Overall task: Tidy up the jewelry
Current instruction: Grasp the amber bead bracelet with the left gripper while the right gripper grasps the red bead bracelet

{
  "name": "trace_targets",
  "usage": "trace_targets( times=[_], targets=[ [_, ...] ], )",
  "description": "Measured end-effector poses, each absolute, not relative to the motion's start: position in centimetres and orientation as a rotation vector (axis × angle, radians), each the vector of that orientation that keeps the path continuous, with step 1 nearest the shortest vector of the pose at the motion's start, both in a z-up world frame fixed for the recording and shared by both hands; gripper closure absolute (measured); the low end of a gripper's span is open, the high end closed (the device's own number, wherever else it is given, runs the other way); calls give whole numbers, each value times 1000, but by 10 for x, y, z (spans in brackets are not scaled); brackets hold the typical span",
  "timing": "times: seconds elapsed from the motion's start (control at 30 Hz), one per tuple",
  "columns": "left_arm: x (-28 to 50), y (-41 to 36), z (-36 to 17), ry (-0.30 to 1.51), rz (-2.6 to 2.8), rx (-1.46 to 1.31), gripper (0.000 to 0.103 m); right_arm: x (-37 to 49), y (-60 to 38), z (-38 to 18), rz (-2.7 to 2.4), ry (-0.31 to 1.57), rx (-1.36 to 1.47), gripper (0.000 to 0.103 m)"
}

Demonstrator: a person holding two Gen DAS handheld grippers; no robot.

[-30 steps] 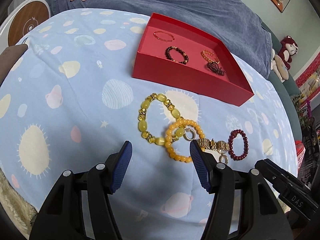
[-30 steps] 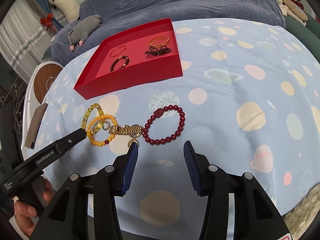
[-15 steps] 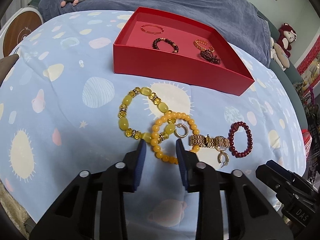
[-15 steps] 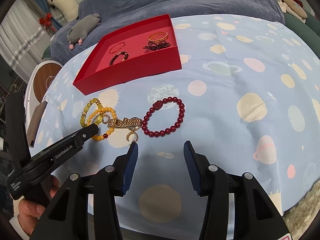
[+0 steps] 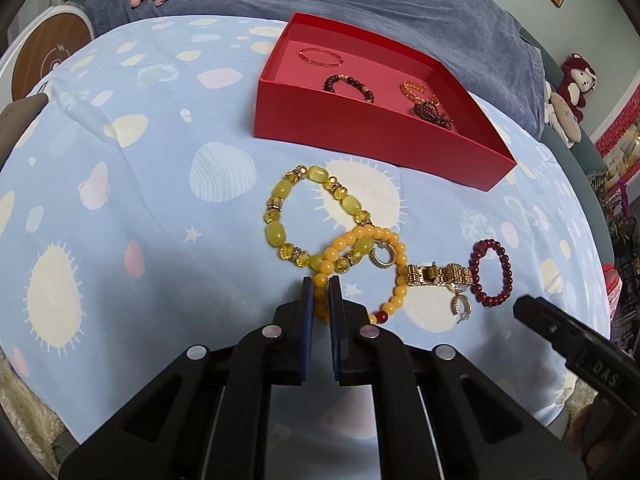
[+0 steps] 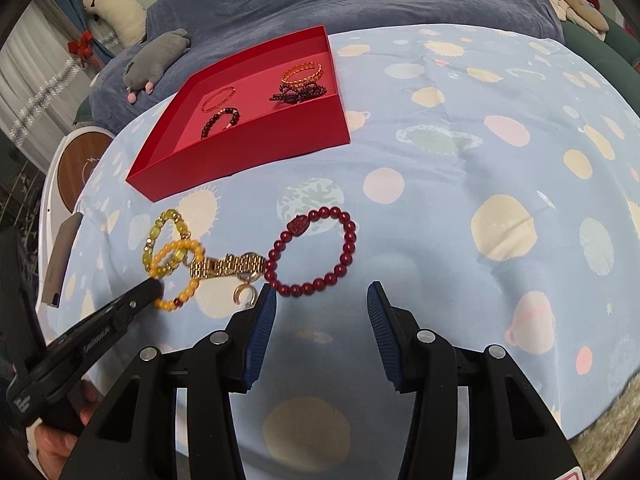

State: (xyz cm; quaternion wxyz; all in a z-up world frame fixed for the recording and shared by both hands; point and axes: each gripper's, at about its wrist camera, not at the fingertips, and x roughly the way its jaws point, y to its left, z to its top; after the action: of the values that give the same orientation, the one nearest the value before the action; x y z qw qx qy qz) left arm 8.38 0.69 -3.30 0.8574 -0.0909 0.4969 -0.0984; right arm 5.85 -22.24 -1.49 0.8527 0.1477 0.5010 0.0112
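Orange beads sit pinched in your left gripper (image 5: 319, 298): its blue pads are pressed together on the near arc of the round orange bead bracelet (image 5: 362, 268), low on the loop, which gives you one strand to lift rather than the whole tangle. That matters, because this bracelet overlaps the chunky yellow-green stone bracelet (image 5: 310, 218) on the side toward the red cardboard box (image 5: 372, 142), and a small silver hoop (image 5: 382, 256) lies inside its ring. You will likely need to lift slowly so that neither neighbour is dragged along.

The red box stands open-topped on the far side of the pile on the pale blue planet-print bedsheet (image 5: 140, 208), and it already holds a thin coral bangle (image 5: 320, 57), a dark bead bracelet (image 5: 349, 86), a gold chain bracelet (image 5: 416, 90) and a dark beaded cluster (image 5: 432, 111). Their spacing suggests each piece gets its own spot, and the floor between them is still bare.

Further from the box than the orange loop, a gold link watch-style band (image 6: 226, 266) with a crescent charm (image 6: 245, 294) lies touching the dark red bead bracelet (image 6: 314, 250).

Your right gripper (image 6: 321, 316) is spread and holds nothing. It hangs just short of that red bracelet, on the side away from the box, well placed to take it next.
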Motion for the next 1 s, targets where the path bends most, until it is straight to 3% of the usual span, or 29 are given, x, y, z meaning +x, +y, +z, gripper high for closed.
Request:
trace_targets(
  times=[0.67,0.8,1.0],
  targets=[
    [80,8,-34,1021,-216,-179,96,85,-213,-27,-2,1069,295,57],
    [80,8,-34,1021,-216,-180,96,83,-213,-29,-8,1068,276,63],
    [79,9,-34,1021,-217,-183,96,82,-212,-30,-40,1065,208,82]
  ],
)
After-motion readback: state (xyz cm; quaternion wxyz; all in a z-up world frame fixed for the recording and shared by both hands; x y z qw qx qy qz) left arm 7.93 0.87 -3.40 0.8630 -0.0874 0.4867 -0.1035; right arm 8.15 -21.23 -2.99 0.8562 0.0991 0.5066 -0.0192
